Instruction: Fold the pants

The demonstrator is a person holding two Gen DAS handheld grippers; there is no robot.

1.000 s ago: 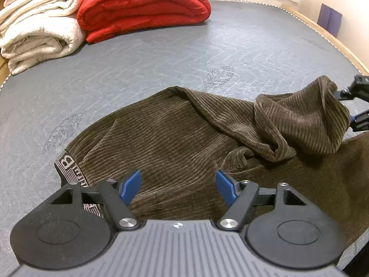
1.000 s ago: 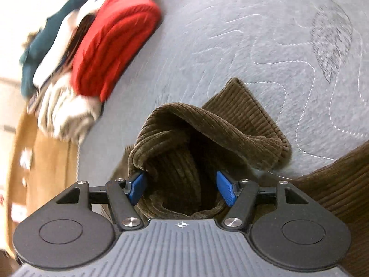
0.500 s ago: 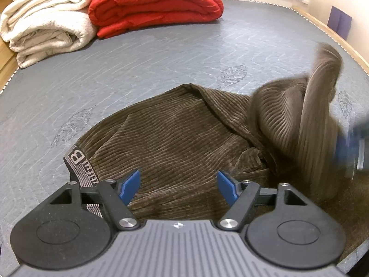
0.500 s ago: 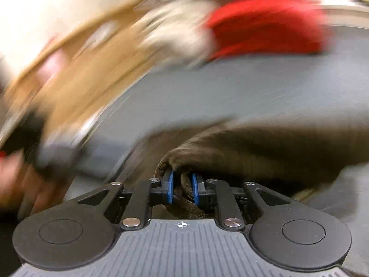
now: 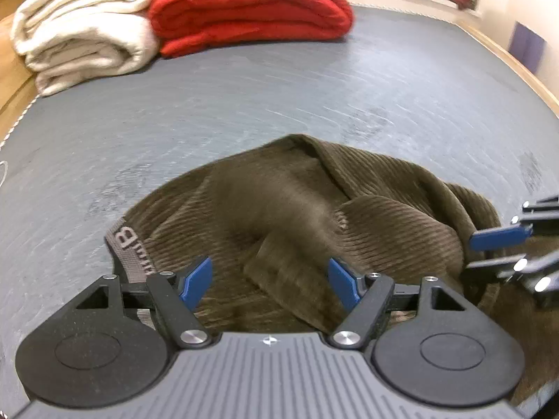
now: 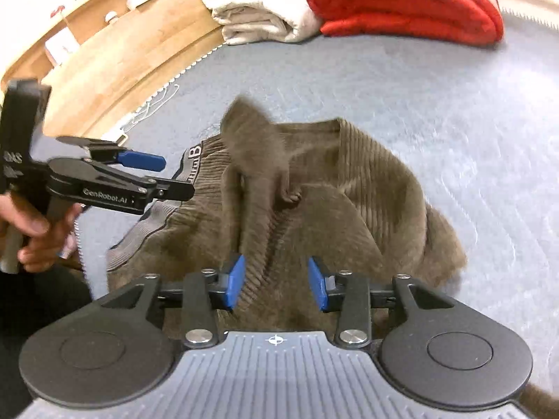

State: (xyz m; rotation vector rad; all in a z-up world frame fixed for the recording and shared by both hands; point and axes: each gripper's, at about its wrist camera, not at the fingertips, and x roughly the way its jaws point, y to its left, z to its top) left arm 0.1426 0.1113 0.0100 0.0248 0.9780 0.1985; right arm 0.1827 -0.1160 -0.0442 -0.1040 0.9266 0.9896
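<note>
Brown corduroy pants (image 5: pixel 279 216) lie bunched on the grey quilted surface (image 5: pixel 244 97), with a grey waistband (image 5: pixel 122 241) at the left. They also show in the right wrist view (image 6: pixel 332 192). My left gripper (image 5: pixel 270 279) is open just above the pants near the waistband, holding nothing. My right gripper (image 6: pixel 276 286) is open over a folded-over leg that lies on the pile. It also shows at the right edge of the left wrist view (image 5: pixel 499 244). The left gripper shows at the left of the right wrist view (image 6: pixel 153 174), held by a hand.
A folded red blanket (image 5: pixel 251 7) and cream blankets (image 5: pixel 84 31) are stacked at the far side. A wooden edge (image 6: pixel 115 70) borders the surface on the left. A wooden rim (image 5: pixel 506 59) runs along the right.
My right gripper carried the pant leg over toward the waistband, then opened and let it drop onto the pile. The left gripper stayed open and moved slightly forward.
</note>
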